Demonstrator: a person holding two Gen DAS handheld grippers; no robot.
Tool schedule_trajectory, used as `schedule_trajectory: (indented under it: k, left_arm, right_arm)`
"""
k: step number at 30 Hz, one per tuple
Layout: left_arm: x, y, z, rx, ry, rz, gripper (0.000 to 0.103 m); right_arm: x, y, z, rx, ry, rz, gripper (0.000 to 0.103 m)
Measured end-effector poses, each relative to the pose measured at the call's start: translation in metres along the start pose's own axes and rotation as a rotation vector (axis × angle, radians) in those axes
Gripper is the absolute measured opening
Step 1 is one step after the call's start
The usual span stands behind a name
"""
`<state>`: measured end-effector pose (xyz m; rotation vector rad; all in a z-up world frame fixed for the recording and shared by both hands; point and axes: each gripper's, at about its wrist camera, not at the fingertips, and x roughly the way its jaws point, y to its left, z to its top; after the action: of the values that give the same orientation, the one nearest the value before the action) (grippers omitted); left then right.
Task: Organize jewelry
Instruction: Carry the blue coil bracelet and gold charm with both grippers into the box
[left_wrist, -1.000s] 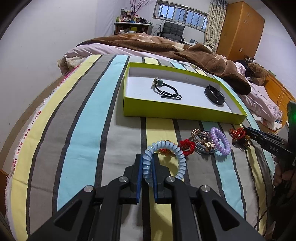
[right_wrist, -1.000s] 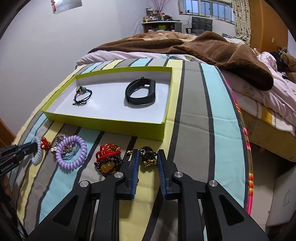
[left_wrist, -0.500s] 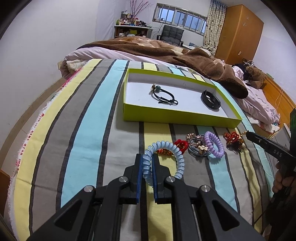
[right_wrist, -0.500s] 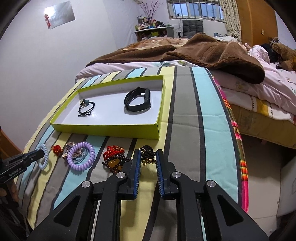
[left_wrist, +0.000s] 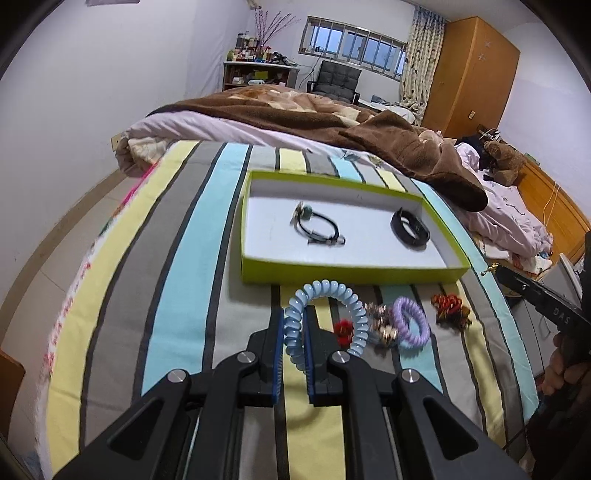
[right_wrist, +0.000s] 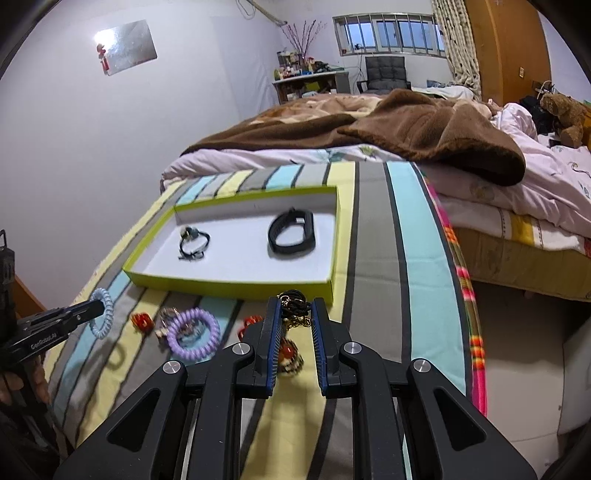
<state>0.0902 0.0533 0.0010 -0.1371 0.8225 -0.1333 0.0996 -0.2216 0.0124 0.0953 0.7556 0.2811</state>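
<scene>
Now my left claw (left_wrist: 294, 334) pinches the blue coil band (left_wrist: 325, 317), lifted low centre frame before the green tray (left_wrist: 351, 273); it's light and springy, so one strand suffices. My right claw (right_wrist: 294, 334) pinches a black-and-gold chain (right_wrist: 294, 308), limp, likely to slip.

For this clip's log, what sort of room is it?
A lived-in bedroom, most likely: the work goes on atop a striped bed cover, a rumpled brown blanket lies behind, and a wooden wardrobe stands by the window.
</scene>
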Motion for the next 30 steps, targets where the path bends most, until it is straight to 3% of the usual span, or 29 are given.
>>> schedule_trajectory:
  k: [8, 18, 30]
  left_arm:
    - [0.016, -0.002, 0.033, 0.004, -0.013, -0.008, 0.01]
    - [0.054, 0.002, 0.067, 0.018, 0.006, 0.013, 0.01]
    - [0.096, 0.01, 0.075, 0.023, 0.07, 0.023, 0.01]
  right_arm:
    - [0.007, 0.008, 0.028, -0.007, -0.02, 0.031, 0.017]
    - [0.059, 0.023, 0.068, -0.037, 0.021, 0.015, 0.017]
    - [0.134, 0.038, 0.092, -0.025, 0.114, 0.036, 0.017]
